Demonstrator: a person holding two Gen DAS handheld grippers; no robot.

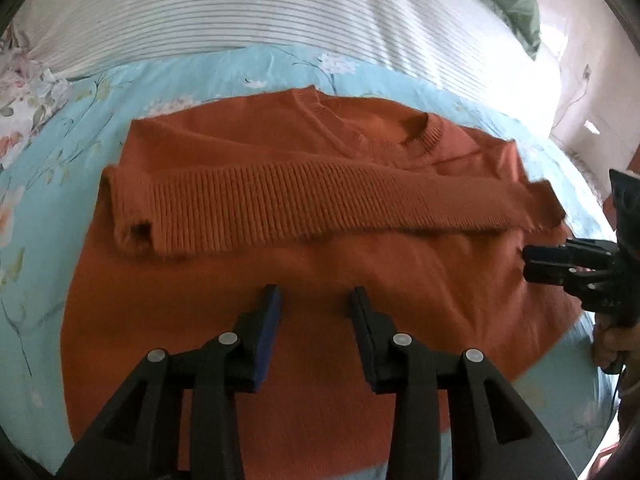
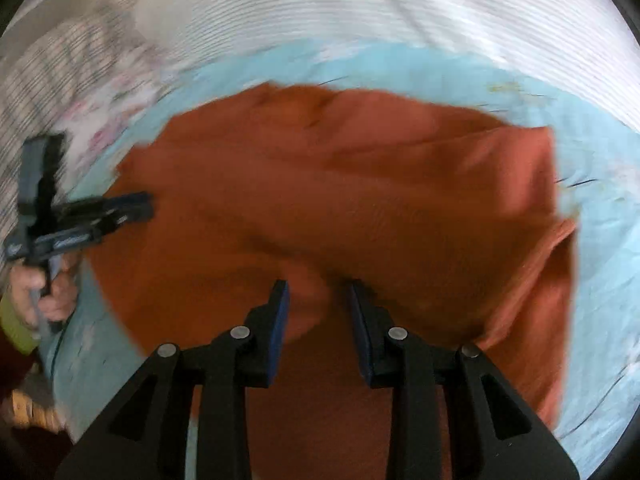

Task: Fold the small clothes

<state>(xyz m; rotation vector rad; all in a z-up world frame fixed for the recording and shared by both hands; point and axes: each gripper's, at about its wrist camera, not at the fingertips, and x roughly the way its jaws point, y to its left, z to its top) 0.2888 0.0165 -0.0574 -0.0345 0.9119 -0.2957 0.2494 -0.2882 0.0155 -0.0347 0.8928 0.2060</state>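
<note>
Orange sweater (image 1: 304, 280) flat on bed (image 1: 48, 208), just beyond my left gripper (image 1: 316, 296) and right gripper (image 2: 318, 290); both fingers apart, gripping nothing.

right wrist view: sweater (image 2: 320, 208) smeared by motion blur, knit unreadable | left wrist view: sweater hem hidden behind left gripper (image 1: 316, 300) | bedsheet (image 1: 48, 208) cut off at frame edges

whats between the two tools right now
In the left wrist view, only the flat orange knit sweater spans between the left tool and the right tool; its folded ribbed sleeve lies beyond.
</note>
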